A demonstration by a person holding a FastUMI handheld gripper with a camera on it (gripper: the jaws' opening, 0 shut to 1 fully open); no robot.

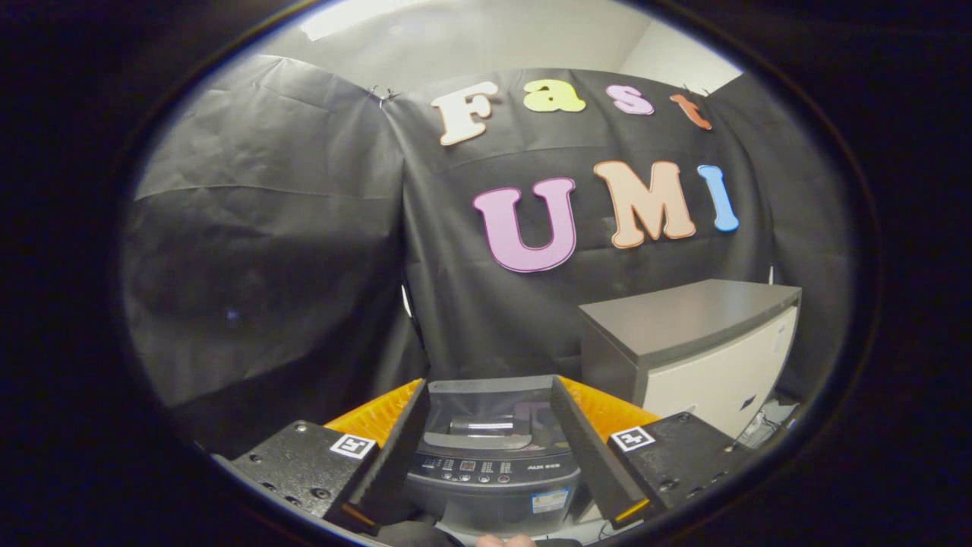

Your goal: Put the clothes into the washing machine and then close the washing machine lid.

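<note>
A small top-loading washing machine (pixel 493 479) stands low and just ahead of me, seen between my two fingers. Its dark see-through lid (pixel 486 406) lies flat on top, with a handle at its near edge. A control panel with buttons (pixel 474 469) runs across its near side. My gripper (pixel 490 384) hovers above the machine and is open, its fingers (pixel 588 441) spread about as wide as the lid, with nothing between them.
A white cabinet with a flat grey top (pixel 691 342) stands to the right of the machine, taller than it. Some cables (pixel 759 429) lie at the cabinet's foot. Part of a person's hand (pixel 505 541) shows just below the machine.
</note>
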